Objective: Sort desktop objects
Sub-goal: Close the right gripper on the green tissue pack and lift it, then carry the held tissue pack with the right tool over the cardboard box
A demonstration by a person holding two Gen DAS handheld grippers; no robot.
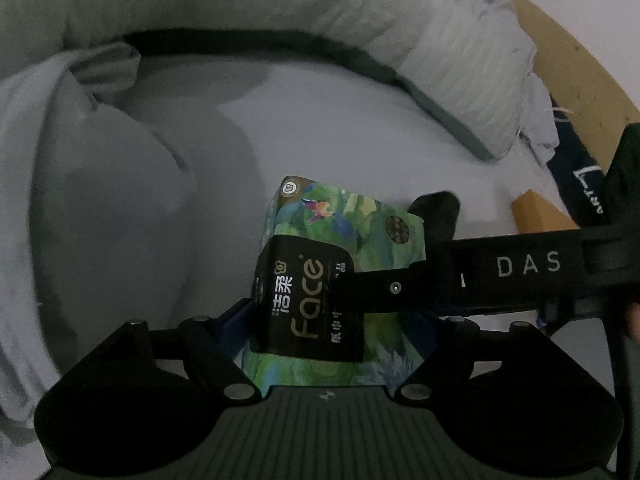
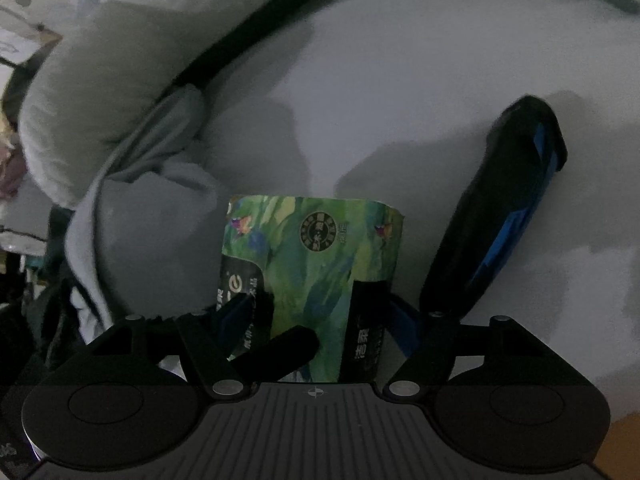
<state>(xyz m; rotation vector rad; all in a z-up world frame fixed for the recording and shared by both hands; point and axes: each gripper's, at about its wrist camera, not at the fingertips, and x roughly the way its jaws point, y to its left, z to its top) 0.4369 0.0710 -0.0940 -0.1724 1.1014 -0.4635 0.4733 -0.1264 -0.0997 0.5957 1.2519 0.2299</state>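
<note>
A green floral tissue pack point(image 1: 340, 240) with a black "Face" label sits inside a grey fabric bin point(image 1: 180, 60). My left gripper point(image 1: 336, 320) has the pack deep between its jaws, and its fingers are mostly hidden by it. My right gripper reaches across from the right in the left wrist view, one finger point(image 1: 436, 208) behind the pack and the other in front. In the right wrist view the pack point(image 2: 316, 248) fills my right gripper point(image 2: 392, 272); one finger point(image 2: 500, 208) stands beside it on the right, apart from it.
The bin's soft grey walls point(image 2: 100, 92) curve round the pack on the left and back. A wooden surface point(image 1: 572, 60) and a dark blue item with white lettering point(image 1: 580, 176) lie outside the bin at the right.
</note>
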